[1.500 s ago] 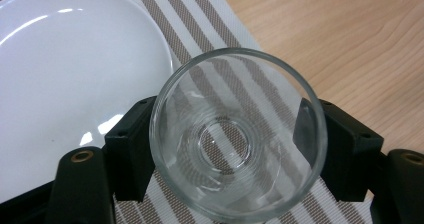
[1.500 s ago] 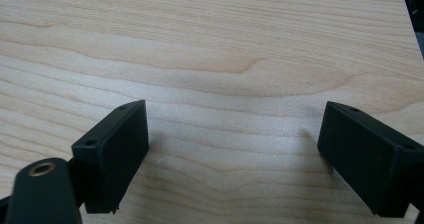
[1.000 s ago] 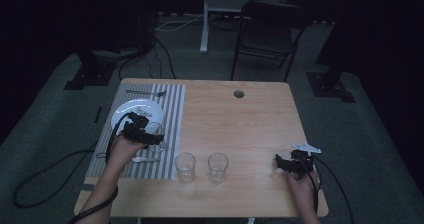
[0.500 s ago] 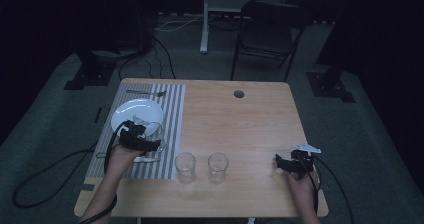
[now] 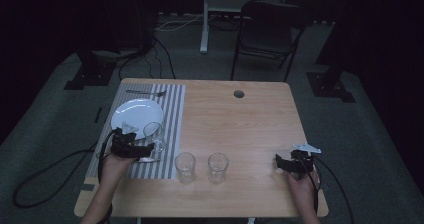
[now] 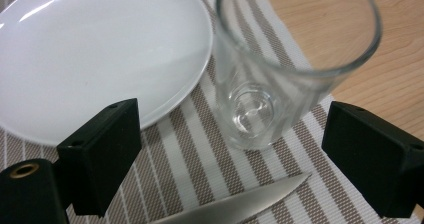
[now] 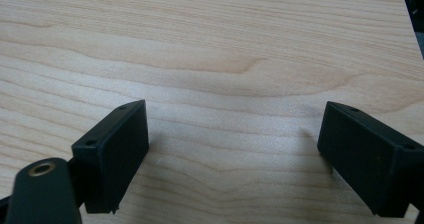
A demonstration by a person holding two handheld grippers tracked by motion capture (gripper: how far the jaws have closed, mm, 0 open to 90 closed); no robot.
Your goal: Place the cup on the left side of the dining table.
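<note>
On striped mat (image 6: 190,149): glass (image 6: 280,79) between left gripper (image 6: 235,149) jaws (apart).

**Clear glass upright on the striped mat**

The glass (image 6: 280,79) is a clear, empty tumbler with a thick base. It stands upright on the grey-and-white striped placemat (image 6: 200,159), just beside the rim of the white plate (image 6: 100,49), near the mat's edge toward the bare wood. A knife tip (image 6: 250,204) lies close before it.

A glass (image 6: 280,79) stands on the mat (image 6: 200,154), right of the plate (image 6: 95,49), seemingly behind a knife (image 6: 240,204).
</note>
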